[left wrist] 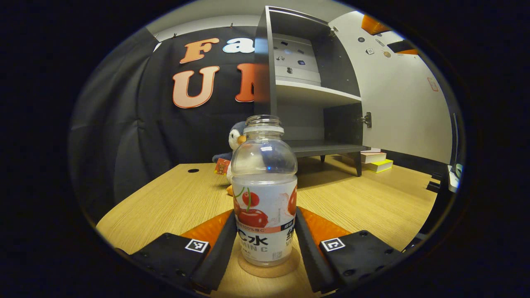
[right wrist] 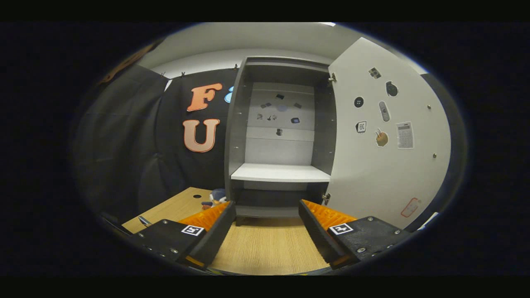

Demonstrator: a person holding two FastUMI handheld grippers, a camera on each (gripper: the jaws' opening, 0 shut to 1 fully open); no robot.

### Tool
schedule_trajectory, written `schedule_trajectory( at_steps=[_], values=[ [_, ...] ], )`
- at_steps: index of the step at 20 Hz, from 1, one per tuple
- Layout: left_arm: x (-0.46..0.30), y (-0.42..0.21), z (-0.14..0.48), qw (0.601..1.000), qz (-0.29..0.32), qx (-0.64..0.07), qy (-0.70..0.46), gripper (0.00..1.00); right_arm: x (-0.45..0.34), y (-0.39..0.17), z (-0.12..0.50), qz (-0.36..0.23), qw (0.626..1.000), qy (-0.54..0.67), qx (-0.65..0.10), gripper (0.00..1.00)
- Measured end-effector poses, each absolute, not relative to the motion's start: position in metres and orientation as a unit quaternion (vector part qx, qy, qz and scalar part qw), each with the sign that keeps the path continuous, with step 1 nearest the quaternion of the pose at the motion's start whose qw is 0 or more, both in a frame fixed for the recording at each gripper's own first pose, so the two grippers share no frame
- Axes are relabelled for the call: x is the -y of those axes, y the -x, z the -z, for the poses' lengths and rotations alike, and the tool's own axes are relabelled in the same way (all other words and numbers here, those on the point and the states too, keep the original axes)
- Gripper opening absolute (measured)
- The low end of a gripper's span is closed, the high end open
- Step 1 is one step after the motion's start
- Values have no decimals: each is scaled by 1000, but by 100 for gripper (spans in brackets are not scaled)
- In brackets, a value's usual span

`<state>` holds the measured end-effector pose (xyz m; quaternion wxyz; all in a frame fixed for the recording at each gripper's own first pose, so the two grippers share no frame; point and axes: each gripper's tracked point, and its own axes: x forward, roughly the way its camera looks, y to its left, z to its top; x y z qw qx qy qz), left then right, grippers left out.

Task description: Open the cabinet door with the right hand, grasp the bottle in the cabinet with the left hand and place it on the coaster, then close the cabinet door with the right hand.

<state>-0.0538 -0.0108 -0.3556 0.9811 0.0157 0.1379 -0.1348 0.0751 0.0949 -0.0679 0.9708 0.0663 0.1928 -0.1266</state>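
Left gripper view: left gripper (left wrist: 265,248) low over the wooden table (left wrist: 165,203), fingers (left wrist: 217,248) flanking a clear plastic bottle (left wrist: 264,194). Bottle upright, uncapped, cherry label facing the camera, standing on a round wooden coaster (left wrist: 269,271) between the fingers. Fingers very close on both flanks of the label; cannot tell whether pressing or just clear. Behind the bottle, a penguin plush toy (left wrist: 237,138) on the table, partly hidden by the bottle's shoulder. Far right, grey cabinet (left wrist: 265,74) on short legs, white shelf (left wrist: 314,93) across the middle. Cabinet door (left wrist: 401,103) swung open to the right, hinge visible on its near edge, small stickers near the top. Stack of books (left wrist: 374,161) on the table past the cabinet's leg, under the open door. Small dark round hole in the tabletop at far left.

Right gripper view: right gripper (right wrist: 267,231) spread wide, nothing between the fingers, bare table below. Facing straight into the cabinet (right wrist: 238,136): upper bay with stickers on the back panel, white shelf (right wrist: 279,173) at mid height, dark lower bay beneath. Door (right wrist: 389,165) standing open at right, inner face showing stickers and a small red-outlined label near the bottom. Penguin plush toy (right wrist: 215,196) on the table left of the cabinet foot, just past the left finger's tip. Gripper apart from door and cabinet, touching neither.
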Motion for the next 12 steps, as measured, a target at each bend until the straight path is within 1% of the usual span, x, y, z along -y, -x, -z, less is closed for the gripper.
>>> schedule_trajectory(
  at_steps=[6,10,11,12],
  values=[
    [7,64,365,979,122,-165,-12,86,-97,-72,73,121,970,-72,-201,94],
    [6,62,360,979,111,-168,-6,87,-98,-69,73,117,969,-86,-201,94],
    [5,60,356,980,109,-165,-9,89,-98,-67,73,117,968,-90,-201,94],
    [5,58,352,981,109,-159,-11,97,-97,-67,73,117,968,-95,-201,94]
  ],
)
